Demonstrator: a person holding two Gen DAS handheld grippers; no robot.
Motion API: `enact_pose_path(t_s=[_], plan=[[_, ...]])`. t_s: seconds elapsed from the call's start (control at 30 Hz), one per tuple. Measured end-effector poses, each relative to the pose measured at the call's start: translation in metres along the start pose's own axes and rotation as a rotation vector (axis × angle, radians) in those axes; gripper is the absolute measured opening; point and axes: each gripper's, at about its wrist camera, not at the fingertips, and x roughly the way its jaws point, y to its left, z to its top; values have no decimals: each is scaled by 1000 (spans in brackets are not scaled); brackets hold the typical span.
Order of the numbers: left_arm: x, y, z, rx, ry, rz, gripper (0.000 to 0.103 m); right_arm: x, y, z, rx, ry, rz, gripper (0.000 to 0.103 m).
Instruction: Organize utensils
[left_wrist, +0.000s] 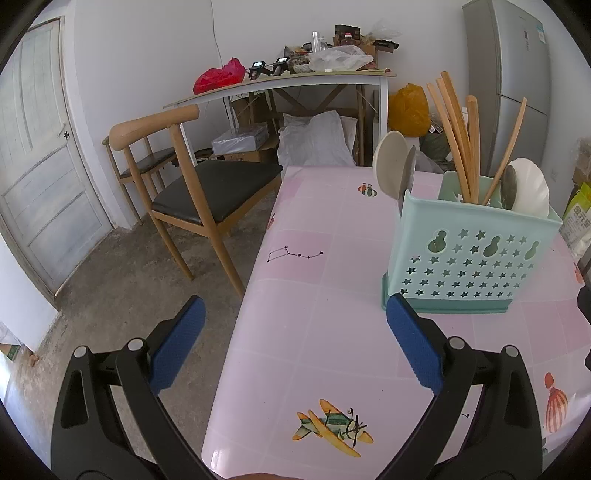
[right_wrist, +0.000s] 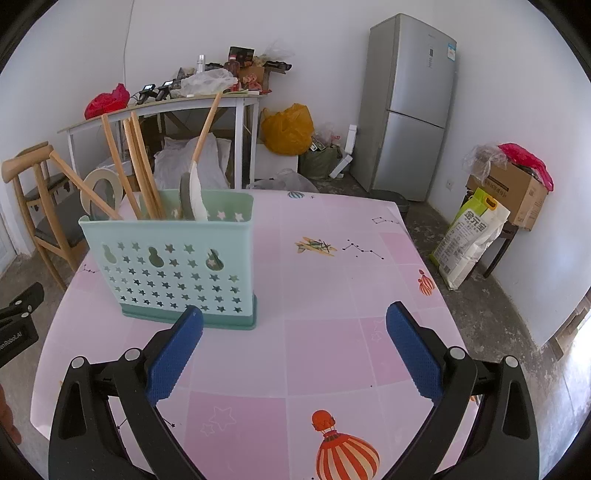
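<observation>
The left gripper (left_wrist: 295, 325) hangs with its blue-padded fingers (left_wrist: 179, 349) spread wide and nothing between them, its right finger tip near the utensil holder (left_wrist: 469, 254). The right gripper (right_wrist: 295, 328) is likewise spread wide and empty, its left fingertip (right_wrist: 192, 321) just before the same holder's base.

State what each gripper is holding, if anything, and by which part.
Nothing is held. The left gripper and the right gripper are both open and empty above the table. The chopsticks and spoons stand in the utensil holder.
</observation>
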Motion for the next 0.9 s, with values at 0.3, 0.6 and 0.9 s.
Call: enact_pose_path(t_s=[0.3,0.6,0.9], plan=[[1,0,-1,-1,1,0,95,0,0,0,1,0,2,96],[1,1,-1,-2,2,-1,95,0,0,0,1,0,1,96],[2,1,-2,-3,5,-4,95,0,0,0,2,0,1,96]])
